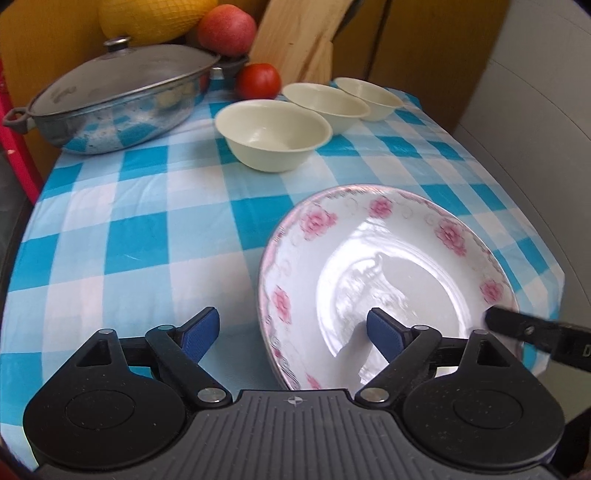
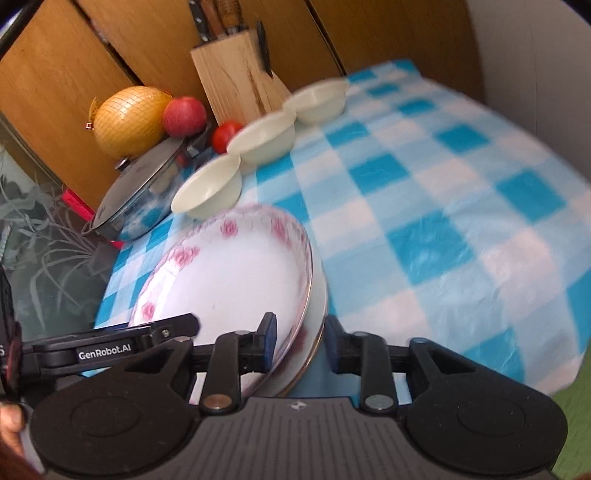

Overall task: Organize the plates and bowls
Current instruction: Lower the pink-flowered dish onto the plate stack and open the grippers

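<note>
Two flowered white plates lie stacked at the near right of the checked cloth; the gold-rimmed lower plate shows under the top plate. My left gripper stands wide open, straddling the stack's near-left rim, one pad over the plate and one over the cloth. My right gripper is open a little, the stack's rim between its pads, which do not clamp it. Its finger also shows as a dark tip at the plate's right rim. Three cream bowls stand in a row behind.
A lidded steel pot fills the back left, with a tomato, an apple and a netted melon behind it. A wooden knife block leans on the cabinet. The cloth drops off at the right edge.
</note>
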A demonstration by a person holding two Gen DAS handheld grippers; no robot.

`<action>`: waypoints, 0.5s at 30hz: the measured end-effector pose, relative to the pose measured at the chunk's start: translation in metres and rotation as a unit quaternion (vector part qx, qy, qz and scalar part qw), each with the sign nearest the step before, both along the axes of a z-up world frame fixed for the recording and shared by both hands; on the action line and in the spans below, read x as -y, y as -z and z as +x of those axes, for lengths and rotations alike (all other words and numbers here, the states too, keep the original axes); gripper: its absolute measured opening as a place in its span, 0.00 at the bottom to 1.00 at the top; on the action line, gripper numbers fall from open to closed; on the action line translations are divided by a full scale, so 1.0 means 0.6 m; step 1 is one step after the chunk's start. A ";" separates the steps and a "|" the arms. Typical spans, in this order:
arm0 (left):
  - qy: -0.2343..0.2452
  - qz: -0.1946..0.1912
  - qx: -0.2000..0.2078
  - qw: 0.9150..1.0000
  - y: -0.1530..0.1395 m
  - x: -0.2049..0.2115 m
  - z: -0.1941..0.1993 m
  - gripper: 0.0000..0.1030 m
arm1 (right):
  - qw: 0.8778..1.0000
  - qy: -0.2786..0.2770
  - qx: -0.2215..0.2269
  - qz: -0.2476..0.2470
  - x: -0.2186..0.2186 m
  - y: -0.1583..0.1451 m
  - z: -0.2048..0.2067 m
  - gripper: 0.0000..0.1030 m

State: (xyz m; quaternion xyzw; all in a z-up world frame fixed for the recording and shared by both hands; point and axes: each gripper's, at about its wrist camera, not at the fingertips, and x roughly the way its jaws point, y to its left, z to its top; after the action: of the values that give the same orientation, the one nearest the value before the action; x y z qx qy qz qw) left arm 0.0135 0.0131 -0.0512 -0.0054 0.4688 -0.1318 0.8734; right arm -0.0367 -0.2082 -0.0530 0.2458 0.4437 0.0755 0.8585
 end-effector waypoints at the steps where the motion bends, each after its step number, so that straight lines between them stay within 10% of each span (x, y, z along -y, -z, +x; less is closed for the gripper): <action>1: 0.008 -0.005 -0.004 1.000 0.003 0.002 -0.002 0.93 | 1.000 0.001 -0.002 0.007 0.000 0.003 -0.001 0.30; 15: 0.016 -0.025 -0.031 0.999 0.011 0.030 0.022 0.94 | 0.999 -0.012 -0.003 -0.047 -0.026 -0.005 0.029 0.30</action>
State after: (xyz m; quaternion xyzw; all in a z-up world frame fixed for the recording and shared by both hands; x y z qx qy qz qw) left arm 0.0269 -0.0051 -0.0580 -0.0241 0.4922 -0.1569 0.8559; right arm -0.0192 -0.1927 -0.0501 0.1999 0.4519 0.0638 0.8671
